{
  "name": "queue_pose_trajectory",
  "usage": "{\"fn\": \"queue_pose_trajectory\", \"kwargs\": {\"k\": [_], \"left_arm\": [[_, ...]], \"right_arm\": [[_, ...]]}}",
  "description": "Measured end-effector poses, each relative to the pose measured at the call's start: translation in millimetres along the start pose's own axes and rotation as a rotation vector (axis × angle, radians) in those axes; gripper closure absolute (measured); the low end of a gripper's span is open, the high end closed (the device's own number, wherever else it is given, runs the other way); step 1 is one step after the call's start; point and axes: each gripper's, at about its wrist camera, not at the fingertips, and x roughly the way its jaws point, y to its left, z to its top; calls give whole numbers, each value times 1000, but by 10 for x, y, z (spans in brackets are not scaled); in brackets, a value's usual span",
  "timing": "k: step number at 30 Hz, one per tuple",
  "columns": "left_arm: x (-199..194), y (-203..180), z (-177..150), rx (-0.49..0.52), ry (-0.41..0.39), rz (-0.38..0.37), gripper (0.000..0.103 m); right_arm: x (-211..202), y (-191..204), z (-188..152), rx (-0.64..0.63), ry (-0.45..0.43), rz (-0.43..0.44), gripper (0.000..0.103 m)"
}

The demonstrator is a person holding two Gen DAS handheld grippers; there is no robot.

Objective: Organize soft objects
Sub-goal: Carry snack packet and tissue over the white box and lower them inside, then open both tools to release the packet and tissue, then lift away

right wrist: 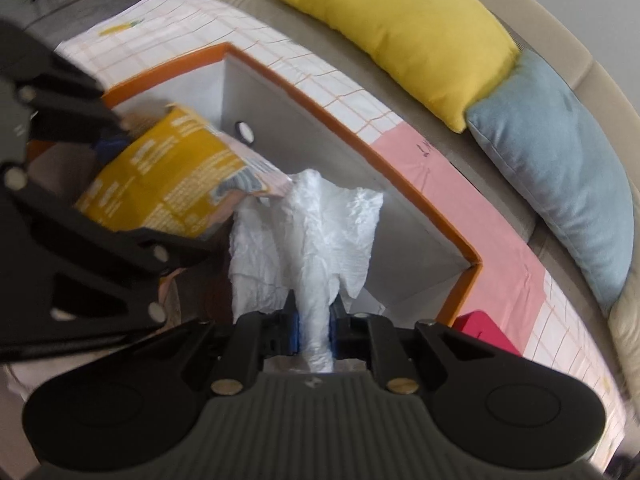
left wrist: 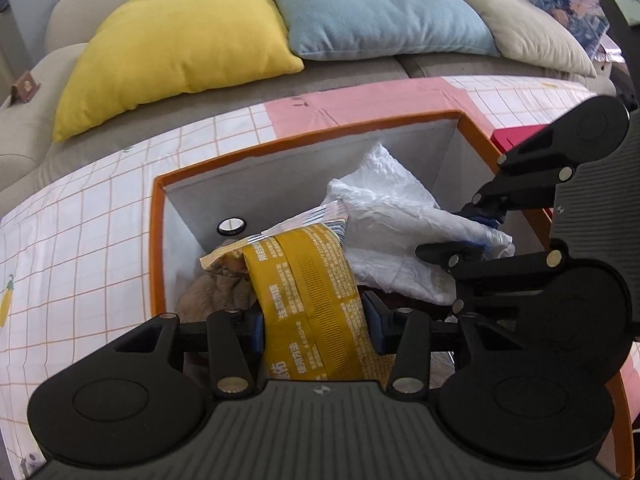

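Note:
An orange-rimmed storage box (left wrist: 304, 136) (right wrist: 320, 116) with grey inner walls stands open on a checked cloth. My left gripper (left wrist: 316, 324) (right wrist: 132, 196) reaches down into it and is shut on a yellow printed soft pack (left wrist: 316, 288) (right wrist: 168, 176), which stands tilted between the blue pads. My right gripper (right wrist: 314, 328) (left wrist: 476, 232) is shut on a twisted neck of a crumpled white plastic bag (right wrist: 308, 224) (left wrist: 396, 232); the bag hangs into the box just right of the pack. A brown plush item (left wrist: 216, 292) lies low in the box, mostly hidden.
A yellow cushion (left wrist: 176, 48) (right wrist: 404, 32), a blue cushion (left wrist: 376, 8) (right wrist: 560, 160) and a beige one (left wrist: 532, 28) lean on the sofa behind. The white-and-pink checked cloth (left wrist: 80, 232) surrounds the box. A red object (left wrist: 516, 136) (right wrist: 484, 328) sits beside its right corner.

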Motion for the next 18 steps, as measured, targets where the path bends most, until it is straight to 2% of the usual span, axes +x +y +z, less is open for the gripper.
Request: {"fn": "queue_pose_trajectory", "kwargs": {"k": [7,13,16,17,18], "left_arm": [[131,-1,35,17,27,-9,50],[114,1,1,-5,-3,17,40],[9,-23,14,2,-14,35,36],[-35,-33,28,3,-21,45,28],[-90,-42,40,8,-31,50,26]], "right_arm": [[57,53,-19,-77,17,-2,88],[-16,65,-7,-79,7,-14,85],[-148,45,1,-99,-8,-24,75],[-186,31,2,-104,-8,-29,67],[-238,22,4,-112,-1,-31,60]]}}
